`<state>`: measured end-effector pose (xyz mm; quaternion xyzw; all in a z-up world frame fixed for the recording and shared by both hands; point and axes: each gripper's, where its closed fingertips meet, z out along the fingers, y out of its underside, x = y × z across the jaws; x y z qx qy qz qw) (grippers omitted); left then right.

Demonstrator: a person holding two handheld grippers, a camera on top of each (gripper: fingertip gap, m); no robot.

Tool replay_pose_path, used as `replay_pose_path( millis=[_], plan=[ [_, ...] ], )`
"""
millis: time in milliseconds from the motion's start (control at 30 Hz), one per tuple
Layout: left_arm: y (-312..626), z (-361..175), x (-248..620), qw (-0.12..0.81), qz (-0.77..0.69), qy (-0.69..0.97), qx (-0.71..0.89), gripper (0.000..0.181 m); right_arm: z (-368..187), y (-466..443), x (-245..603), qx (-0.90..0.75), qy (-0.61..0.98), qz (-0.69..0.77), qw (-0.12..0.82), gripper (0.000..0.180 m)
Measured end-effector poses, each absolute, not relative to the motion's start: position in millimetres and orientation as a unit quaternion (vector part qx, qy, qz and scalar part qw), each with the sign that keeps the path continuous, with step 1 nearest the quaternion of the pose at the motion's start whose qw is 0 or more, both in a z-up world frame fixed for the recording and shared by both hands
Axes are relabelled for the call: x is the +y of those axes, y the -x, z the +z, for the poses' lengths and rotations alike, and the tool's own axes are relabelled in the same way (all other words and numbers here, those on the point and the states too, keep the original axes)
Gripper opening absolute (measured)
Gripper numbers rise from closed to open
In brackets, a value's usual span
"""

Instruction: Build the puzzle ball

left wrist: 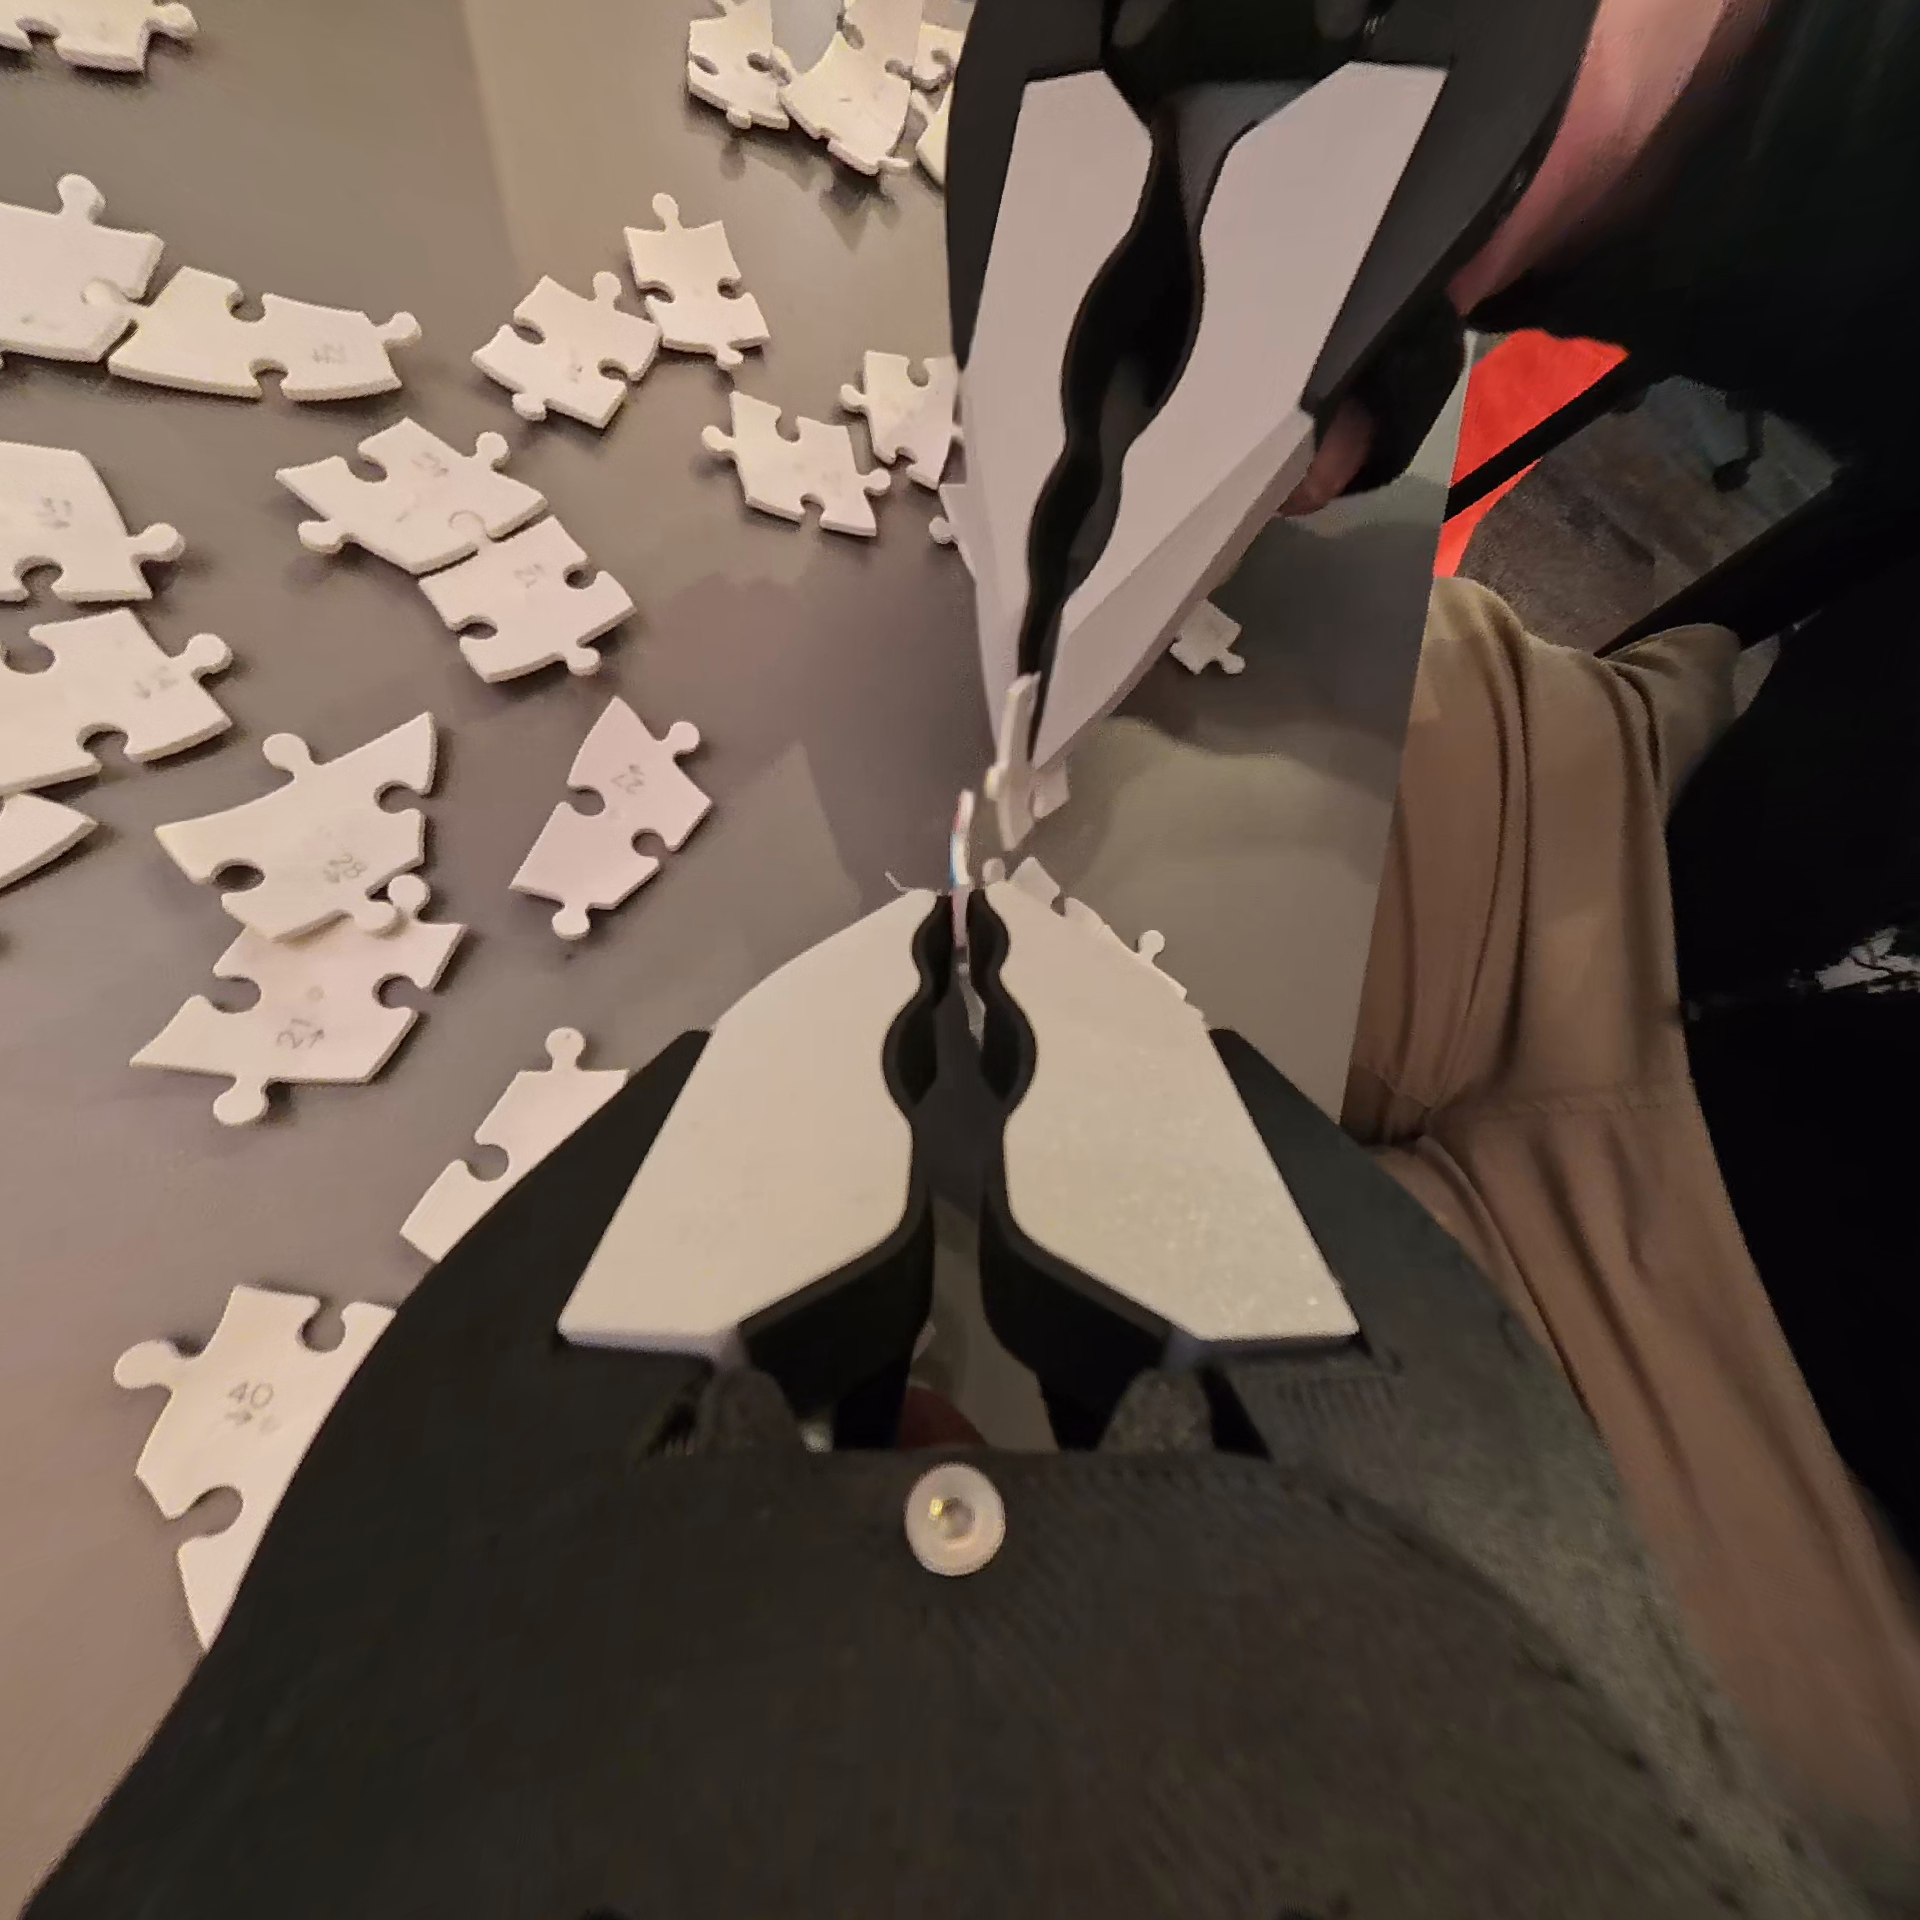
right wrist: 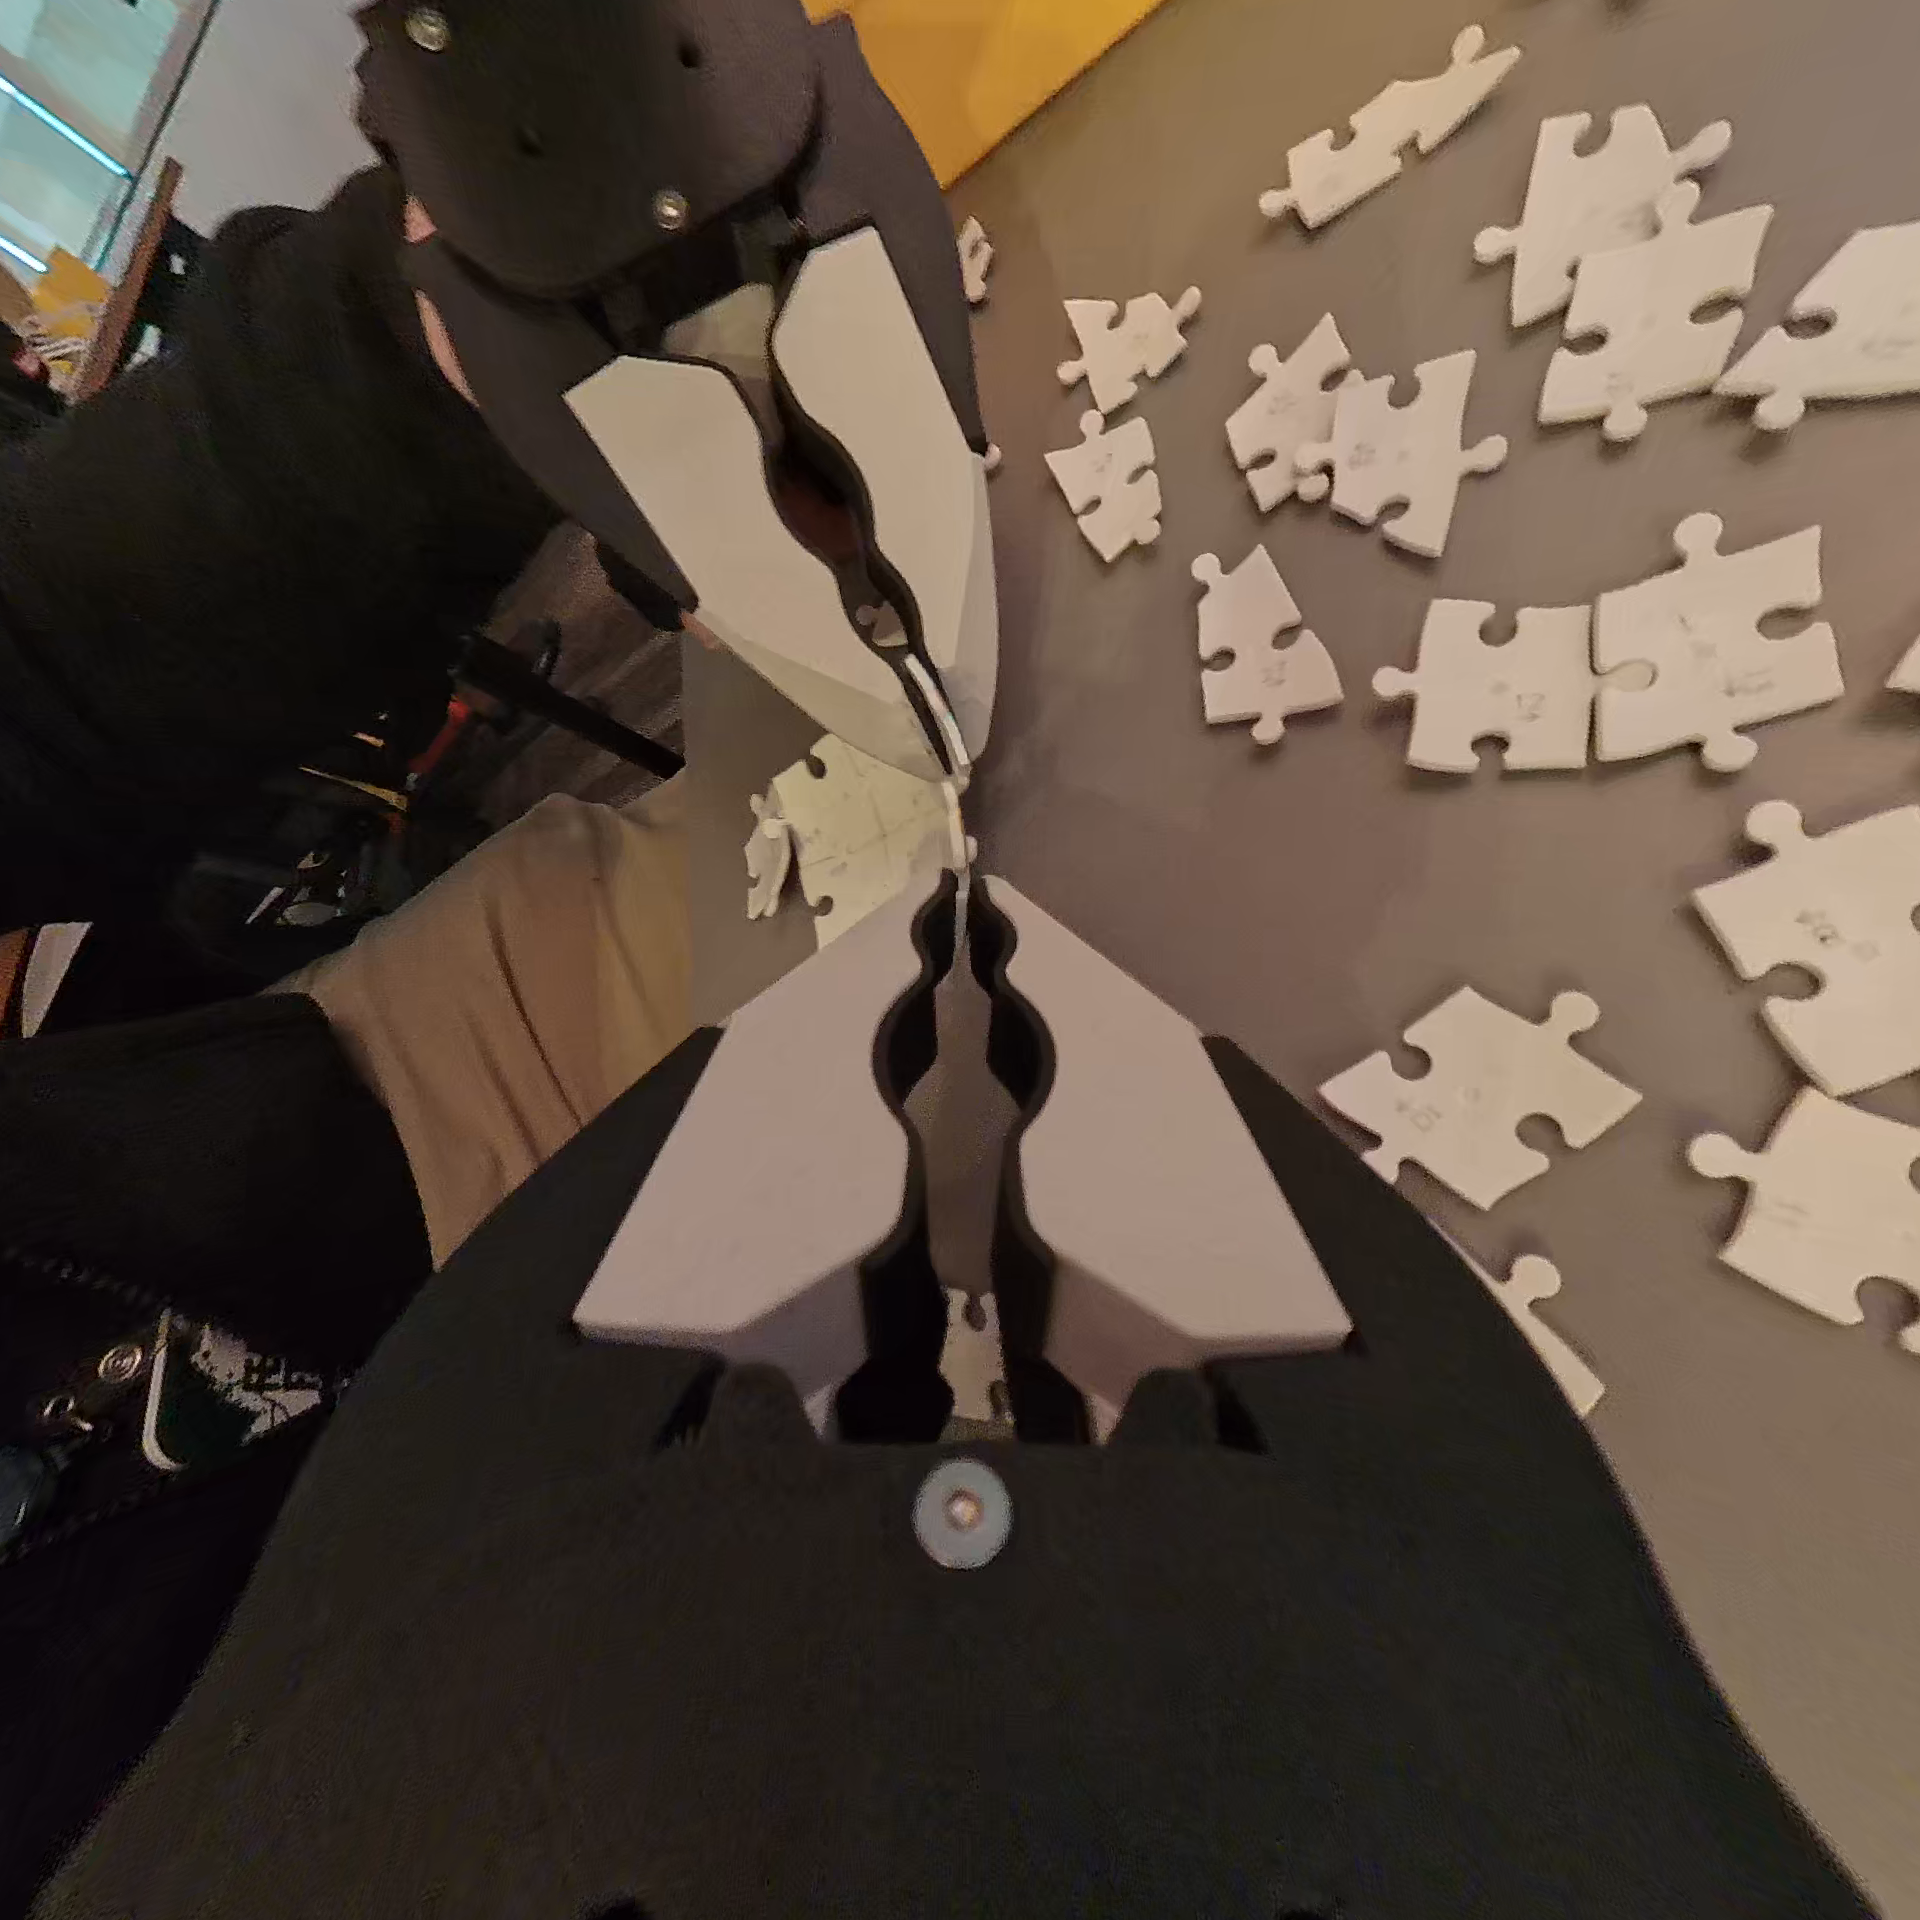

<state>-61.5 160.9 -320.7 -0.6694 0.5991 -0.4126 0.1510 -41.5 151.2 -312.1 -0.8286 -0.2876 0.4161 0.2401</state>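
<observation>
Left wrist view: your left gripper (left wrist: 966, 902) pinches a white puzzle piece (left wrist: 968, 940) edge-on; your right gripper (left wrist: 1023, 732) opposite clamps a second piece (left wrist: 1023, 774), the two edges nearly meeting above the grey table (left wrist: 810, 665). Right wrist view: jaws pressed on the thin piece (right wrist: 961, 914), meeting the left gripper's piece (right wrist: 940, 717); loose pieces (right wrist: 1496, 686) lie scattered to the right.

White puzzle pcs (left wrist: 613, 821) scattered flat on table.

Black textured claw (left wrist: 966, 914) bodies, pale wavy-edged fingers (left wrist: 790, 1122), silver screw (left wrist: 954, 1519), black sleeve (right wrist: 187, 1143).
</observation>
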Motion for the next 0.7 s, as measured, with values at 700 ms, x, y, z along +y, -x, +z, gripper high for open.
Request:
replay_pose_path(
  millis=[700],
  plan=[
    [55,-321,159,0.133,-0.432,0.656,0.605,0.003,-322,49,153,-0.301,0.828,0.406,0.242,0.000]
  ],
)
